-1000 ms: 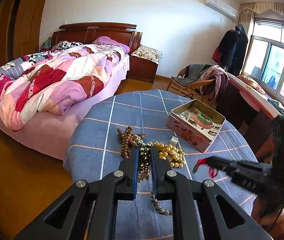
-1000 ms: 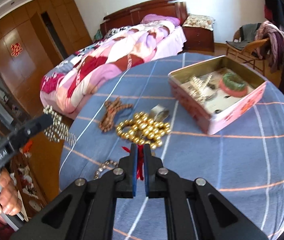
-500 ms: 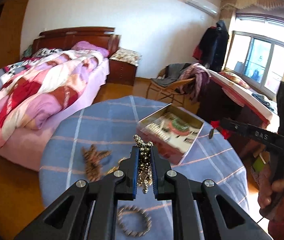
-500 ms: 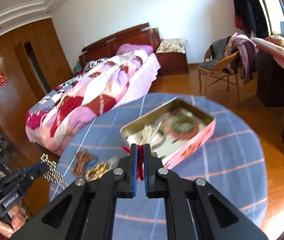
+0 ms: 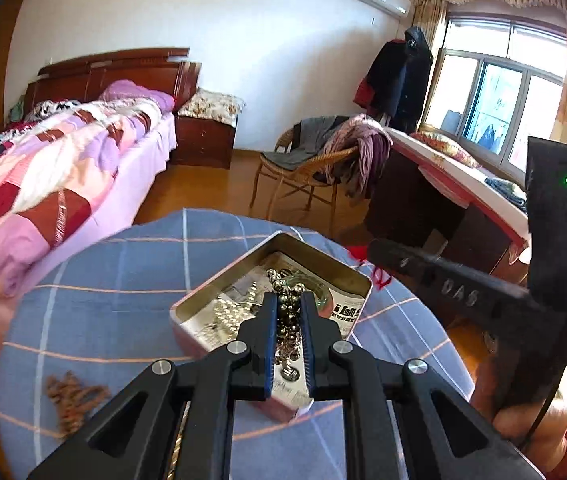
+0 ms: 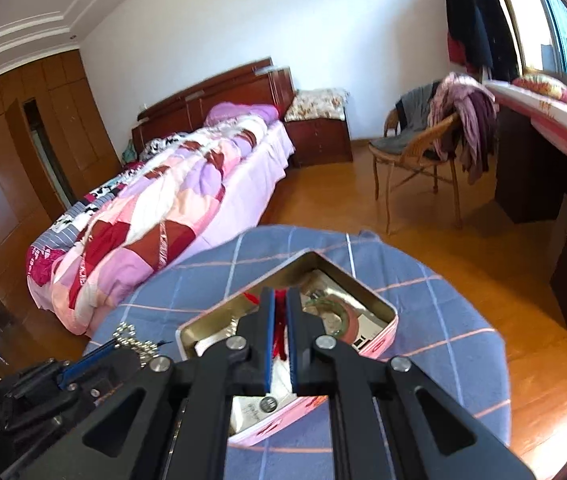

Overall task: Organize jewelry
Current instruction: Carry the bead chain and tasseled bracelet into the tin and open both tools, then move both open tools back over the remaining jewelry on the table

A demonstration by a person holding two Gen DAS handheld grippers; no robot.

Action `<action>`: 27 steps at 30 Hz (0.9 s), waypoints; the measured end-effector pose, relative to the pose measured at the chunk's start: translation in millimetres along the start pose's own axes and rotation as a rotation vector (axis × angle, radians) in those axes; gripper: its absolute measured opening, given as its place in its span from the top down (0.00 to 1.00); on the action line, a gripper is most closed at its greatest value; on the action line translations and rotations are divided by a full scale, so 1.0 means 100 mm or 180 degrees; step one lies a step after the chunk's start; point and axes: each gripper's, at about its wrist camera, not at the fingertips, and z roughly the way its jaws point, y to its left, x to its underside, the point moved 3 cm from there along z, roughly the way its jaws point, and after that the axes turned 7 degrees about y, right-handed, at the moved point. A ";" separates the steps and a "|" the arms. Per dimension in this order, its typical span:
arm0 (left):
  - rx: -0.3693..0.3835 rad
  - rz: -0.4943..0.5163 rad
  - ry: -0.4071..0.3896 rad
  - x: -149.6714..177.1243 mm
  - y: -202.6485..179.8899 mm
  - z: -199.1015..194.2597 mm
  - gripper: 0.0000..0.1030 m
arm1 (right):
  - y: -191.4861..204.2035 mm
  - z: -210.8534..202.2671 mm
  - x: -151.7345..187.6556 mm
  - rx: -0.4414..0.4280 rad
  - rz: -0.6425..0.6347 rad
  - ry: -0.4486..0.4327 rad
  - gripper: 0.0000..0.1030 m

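- Table (image 5: 95, 280): round, covered in a blue checked cloth with pale and orange lines. Bed with a patchwork quilt sits beyond it, wicker chair further back.
- Tin (image 5: 219, 292): open rectangular metal box with pink outer walls, on the table, right under both my grippers. Same tin in the right wrist view (image 6: 387, 332).
- Inside the tin: printed paper lining, a green bangle (image 6: 339, 316) toward the right side, and a row of pale beads (image 5: 223, 316) on the left side. A small round metal piece lies near the front wall.
- My left gripper (image 5: 288, 300): jaws narrow, clamped on a metallic bead strand (image 5: 287, 312). The strand bunches between the pads and hangs down inside the tin's outline. Cannot tell whether its low end touches the tin floor.
- In the right wrist view my left gripper (image 6: 119, 346) shows at lower left, beads spilling over its tip, just beside the tin's left wall.
- My right gripper (image 6: 278, 300): jaws nearly together, pinching a red cord piece (image 6: 279, 340). It sits above the tin's middle.
- In the left wrist view my right gripper (image 5: 371, 250) reaches in from the right, red cord dangling at its tip by the tin's far right corner.
- Brown bead strand (image 5: 71, 396): on the cloth at the table's left, well apart from the tin.
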 end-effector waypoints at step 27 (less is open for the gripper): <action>-0.0868 -0.0079 0.0493 0.09 -0.03 0.58 0.23 | -0.43 -0.02 0.12 0.0002 0.0490 -0.0037 0.24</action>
